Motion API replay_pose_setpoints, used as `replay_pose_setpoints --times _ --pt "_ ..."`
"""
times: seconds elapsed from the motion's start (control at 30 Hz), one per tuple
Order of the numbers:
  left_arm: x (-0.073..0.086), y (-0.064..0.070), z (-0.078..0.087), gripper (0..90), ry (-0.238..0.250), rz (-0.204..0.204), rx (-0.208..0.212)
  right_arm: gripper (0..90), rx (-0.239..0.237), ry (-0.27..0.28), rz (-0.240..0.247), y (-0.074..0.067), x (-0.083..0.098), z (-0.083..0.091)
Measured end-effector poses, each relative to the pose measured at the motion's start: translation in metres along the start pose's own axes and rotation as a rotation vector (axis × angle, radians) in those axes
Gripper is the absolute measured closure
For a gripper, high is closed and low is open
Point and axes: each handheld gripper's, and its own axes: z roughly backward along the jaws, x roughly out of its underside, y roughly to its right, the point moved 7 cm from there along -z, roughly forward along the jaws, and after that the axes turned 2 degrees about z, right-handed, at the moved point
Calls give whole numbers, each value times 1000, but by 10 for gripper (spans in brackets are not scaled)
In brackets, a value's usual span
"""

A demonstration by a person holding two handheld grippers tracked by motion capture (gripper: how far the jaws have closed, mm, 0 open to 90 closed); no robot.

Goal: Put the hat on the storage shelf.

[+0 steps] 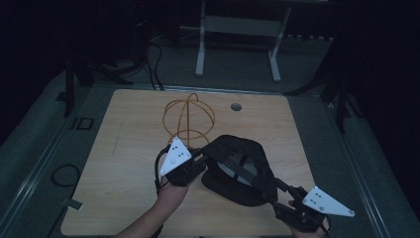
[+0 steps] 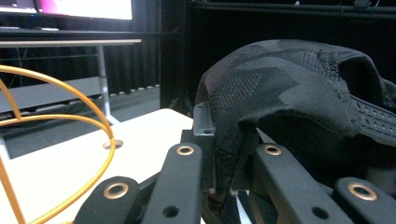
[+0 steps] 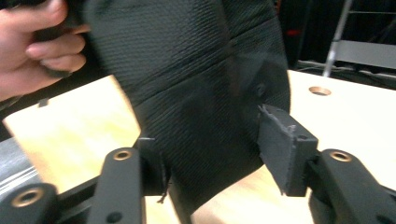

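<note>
Cap (image 1: pixel 237 166) stretches from centre toward lower right; left gripper (image 1: pixel 200 154) pinches its rim, right gripper (image 1: pixel 277 191) stands spread around the cloth.

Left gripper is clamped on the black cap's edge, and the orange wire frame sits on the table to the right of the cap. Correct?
Not quite. The left gripper is clamped on the black cap, but the orange wire frame stands behind and to the left of it, as the high view shows.
</note>
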Motion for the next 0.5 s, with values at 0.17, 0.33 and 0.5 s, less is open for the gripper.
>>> replay_pose_setpoints --times 0.17,0.33,0.5 --pt "-10 9 9 856 28 -46 38 403 -47 24 21 -2 5 19" --pt "-11 5 14 856 53 -53 117 424 -64 38 65 1 4 33" --pt "-7 -4 17 856 49 -22 207 450 -51 42 99 13 -10 33"
